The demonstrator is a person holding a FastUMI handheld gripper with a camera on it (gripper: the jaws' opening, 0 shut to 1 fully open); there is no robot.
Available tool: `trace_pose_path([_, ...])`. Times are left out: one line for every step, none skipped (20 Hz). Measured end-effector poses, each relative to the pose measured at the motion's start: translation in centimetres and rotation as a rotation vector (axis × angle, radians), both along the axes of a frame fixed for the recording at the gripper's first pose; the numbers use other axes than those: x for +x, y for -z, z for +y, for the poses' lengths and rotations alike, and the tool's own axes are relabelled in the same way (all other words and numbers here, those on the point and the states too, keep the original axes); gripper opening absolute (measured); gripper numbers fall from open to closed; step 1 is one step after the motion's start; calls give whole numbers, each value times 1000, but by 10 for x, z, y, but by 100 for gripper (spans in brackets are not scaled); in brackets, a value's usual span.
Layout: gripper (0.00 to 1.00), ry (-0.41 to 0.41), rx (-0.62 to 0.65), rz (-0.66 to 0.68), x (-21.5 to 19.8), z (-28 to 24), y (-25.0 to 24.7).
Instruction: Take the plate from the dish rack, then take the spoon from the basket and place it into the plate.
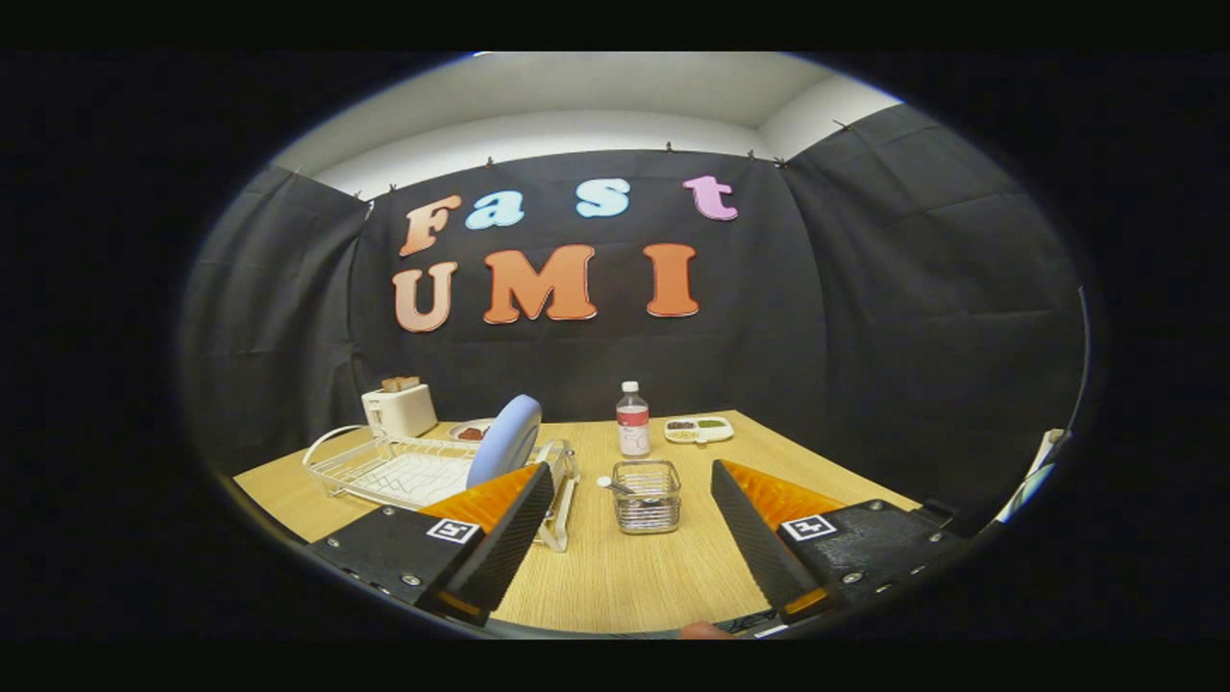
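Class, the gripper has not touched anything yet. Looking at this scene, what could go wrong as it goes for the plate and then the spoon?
1. The blue plate stands on edge in the dish rack; the open gripper might tip it or drag the rack.
2. The spoon leans in a small wire basket; lifting it could topple the basket.
3. The bottle stands just behind the basket and could be knocked.

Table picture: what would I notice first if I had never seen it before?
Probably the blue plate, standing on edge in the white dish rack just beyond one finger of the open gripper. Next, the wire basket sits ahead between the fingers, a spoon poking out of it. Behind it stands a bottle; a toaster is beyond the rack.
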State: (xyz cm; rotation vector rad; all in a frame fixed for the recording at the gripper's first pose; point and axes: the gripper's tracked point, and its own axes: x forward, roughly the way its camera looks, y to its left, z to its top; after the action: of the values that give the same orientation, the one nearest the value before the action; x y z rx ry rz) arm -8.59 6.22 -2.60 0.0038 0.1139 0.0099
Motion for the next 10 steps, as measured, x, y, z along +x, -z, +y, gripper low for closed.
trace_pose_path([98, -3, -3, 5, 1, 1, 1])
trace_pose_path([98, -7, -5, 12, 1, 4, 2])
trace_pose_path([98, -13, -3, 21, 2, 6, 4])
trace_pose_path([98, -15, 0, 28, 5, 8, 6])
trace_pose_path([98, -18, -2, 32, 7, 10, 6])
trace_pose_path([98, -18, -6, 35, 11, 13, 5])
trace_pose_path([98, -25, -12, 36, 15, 18, 4])
trace_pose_path([98, -28, -18, 38, 19, 22, 3])
trace_pose_path([98, -34, -22, 38, 24, 29, 0])
trace_pose_path([98, -41, -25, 38, 29, 35, -4])
